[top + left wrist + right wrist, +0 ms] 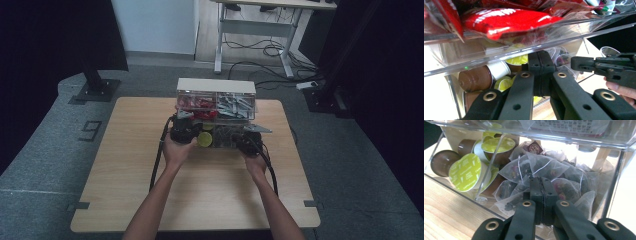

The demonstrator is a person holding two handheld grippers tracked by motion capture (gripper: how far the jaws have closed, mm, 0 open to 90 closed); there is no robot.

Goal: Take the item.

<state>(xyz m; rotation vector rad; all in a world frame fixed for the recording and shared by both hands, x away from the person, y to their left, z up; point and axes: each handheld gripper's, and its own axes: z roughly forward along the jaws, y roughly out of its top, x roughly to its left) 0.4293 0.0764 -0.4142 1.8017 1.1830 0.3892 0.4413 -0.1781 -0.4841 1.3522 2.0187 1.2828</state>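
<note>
1. Capsules and tea bags sit in the lower tier of a clear organiser [216,107] at the far middle of the table [125,175]. The tier is split by a clear wall, so the coffee capsules [465,172] lie left of the right gripper's jaws and the pyramid tea bags [541,168] straight ahead of them.
2. Red packets [499,23] fill the upper tier, just above and ahead of the left gripper [540,63]. Stacking the tiers likely keeps each kind apart and reachable from the front.
3. Left gripper: jaws pressed together with nothing between them, tips at the lower tier's front, capsules just beyond and to their left.
4. Right gripper [541,187]: jaws likewise closed flat on each other and empty, tips against or just short of the tea bag compartment's front; I cannot tell whether they touch it.
5. Both forearms reach forward from the near edge, the left hand [176,150] and right hand [255,162] level, side by side, each gripper aimed at its own half of the lower tier, probably to steady or draw it out.
</note>
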